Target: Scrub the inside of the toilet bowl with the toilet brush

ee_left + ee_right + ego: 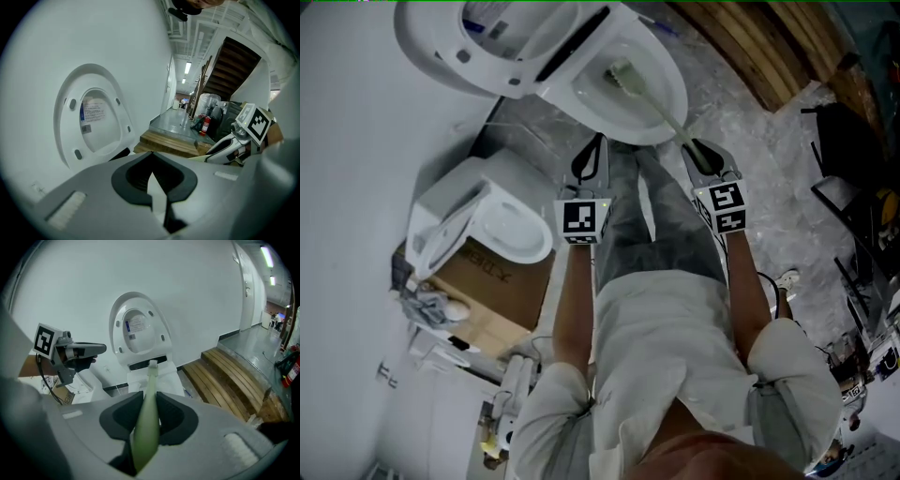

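- At the far left of the head view, a second toilet (487,220) rests on a cardboard box (502,286), against the white wall.
- The left hand-held gripper (592,150) hangs just in front of the toilet bowl (675,89), near its front rim. In the left gripper view its jaws (151,157) stand together with nothing between them.
- The toilet bowl is open, and its seat and lid (450,37) are raised upright against the wall. Both gripper views show the lifted seat (93,117) with a label on its underside.
- The toilet brush (652,98) slants from the right gripper into the bowl, with its bristled head down inside, near the middle.
- The right hand-held gripper (701,150) is clamped on the brush's pale green handle (146,427), which runs straight out between its dark pads (173,416) towards the bowl.
- Wooden planks (769,47) lie on the floor to the right of the toilet.
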### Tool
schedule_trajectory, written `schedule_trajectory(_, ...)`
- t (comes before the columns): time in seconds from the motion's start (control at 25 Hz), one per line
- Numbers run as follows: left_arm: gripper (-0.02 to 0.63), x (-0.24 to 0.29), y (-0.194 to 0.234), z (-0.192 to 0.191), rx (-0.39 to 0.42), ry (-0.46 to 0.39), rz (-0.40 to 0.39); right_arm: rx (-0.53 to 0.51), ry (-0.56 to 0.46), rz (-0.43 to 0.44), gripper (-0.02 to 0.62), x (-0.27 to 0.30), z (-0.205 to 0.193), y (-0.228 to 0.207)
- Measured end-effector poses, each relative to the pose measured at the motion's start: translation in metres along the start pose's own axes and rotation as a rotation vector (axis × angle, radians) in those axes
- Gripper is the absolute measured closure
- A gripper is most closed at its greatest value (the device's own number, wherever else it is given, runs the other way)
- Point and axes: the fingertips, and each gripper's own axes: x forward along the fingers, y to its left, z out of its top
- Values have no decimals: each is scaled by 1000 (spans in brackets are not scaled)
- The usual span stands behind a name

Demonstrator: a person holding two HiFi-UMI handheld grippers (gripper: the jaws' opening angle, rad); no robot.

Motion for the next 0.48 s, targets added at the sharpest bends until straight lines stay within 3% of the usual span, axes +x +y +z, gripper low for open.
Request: schedule_trajectory(0.48,588,44,28,-66,-65,73,-43,25,107,-15,503,86,-36,0)
